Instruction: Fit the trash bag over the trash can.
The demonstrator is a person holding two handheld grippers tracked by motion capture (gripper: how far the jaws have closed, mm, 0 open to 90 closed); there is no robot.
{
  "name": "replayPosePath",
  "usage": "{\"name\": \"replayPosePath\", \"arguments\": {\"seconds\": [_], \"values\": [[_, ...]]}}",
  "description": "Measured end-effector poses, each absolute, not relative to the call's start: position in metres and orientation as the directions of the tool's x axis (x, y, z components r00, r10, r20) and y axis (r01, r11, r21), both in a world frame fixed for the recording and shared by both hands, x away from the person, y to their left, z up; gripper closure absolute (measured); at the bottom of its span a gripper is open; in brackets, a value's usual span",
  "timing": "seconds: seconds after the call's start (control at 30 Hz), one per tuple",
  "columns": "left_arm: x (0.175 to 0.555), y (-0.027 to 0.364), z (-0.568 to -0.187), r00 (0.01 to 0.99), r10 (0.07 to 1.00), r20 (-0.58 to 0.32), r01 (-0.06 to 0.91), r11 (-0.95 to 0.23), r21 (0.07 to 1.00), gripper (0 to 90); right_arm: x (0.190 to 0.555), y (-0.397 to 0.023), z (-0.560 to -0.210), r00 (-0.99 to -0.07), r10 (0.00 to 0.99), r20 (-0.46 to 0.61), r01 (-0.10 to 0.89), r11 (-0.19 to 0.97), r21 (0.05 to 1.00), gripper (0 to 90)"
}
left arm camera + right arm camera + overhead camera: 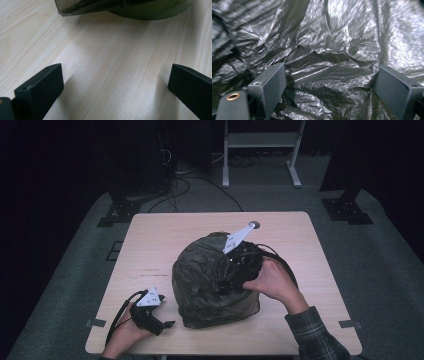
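A domed mound covered in dark crinkled plastic bag film (207, 275) sits at the middle of the light wooden table (150, 245). My right gripper (231, 279) is pushed into its upper right side, held by a hand (272, 280). In the right gripper view its jaws stand wide apart, so the right gripper (332, 85) is open, with loose wrinkled film (324, 50) lying between and beyond them. My left gripper (166, 326) rests at the front left of the table, open (115, 82) over bare wood, just short of the bag's lower edge (82, 8) and a green rim (155, 12) under it.
A small round grommet (254, 225) lies near the table's far edge. Behind the table stand a white desk frame (260, 142) and dark stands with cables on the grey floor (125, 205). Bare wood stretches along the table's left side and far edge.
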State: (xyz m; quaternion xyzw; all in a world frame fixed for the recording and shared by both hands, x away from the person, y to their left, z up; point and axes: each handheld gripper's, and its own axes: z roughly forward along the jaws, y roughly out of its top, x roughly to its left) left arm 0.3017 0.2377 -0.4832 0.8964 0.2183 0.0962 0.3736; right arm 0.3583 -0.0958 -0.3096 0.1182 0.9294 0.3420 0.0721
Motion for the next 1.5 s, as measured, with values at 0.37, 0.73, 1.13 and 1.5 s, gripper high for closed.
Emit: {"name": "replayPosePath", "arguments": {"seconds": [0.37,0.73,1.13,1.5], "values": [[0.302,0.238,-0.483,0.887,0.462,0.010,0.318,-0.626,0.712,0.0,0.360,-0.074,-0.320,-0.970,0.235,-0.060,0.180,0.862,0.474,11.6],[0.302,0.238,-0.483,0.887,0.461,0.010,0.317,-0.626,0.712,0.0,0.359,-0.076,-0.311,-0.971,0.229,-0.063,0.173,0.863,0.475,11.6],[0.302,0.238,-0.483,0.887,0.461,0.010,0.317,-0.627,0.712,0.0,0.357,-0.055,-0.270,-0.976,0.197,-0.092,0.096,0.771,0.629,11.3],[0.302,0.238,-0.483,0.887,0.461,0.010,0.318,-0.626,0.712,0.0,0.371,-0.003,-0.300,-0.987,0.155,-0.035,0.110,0.824,0.556,11.3]]}}
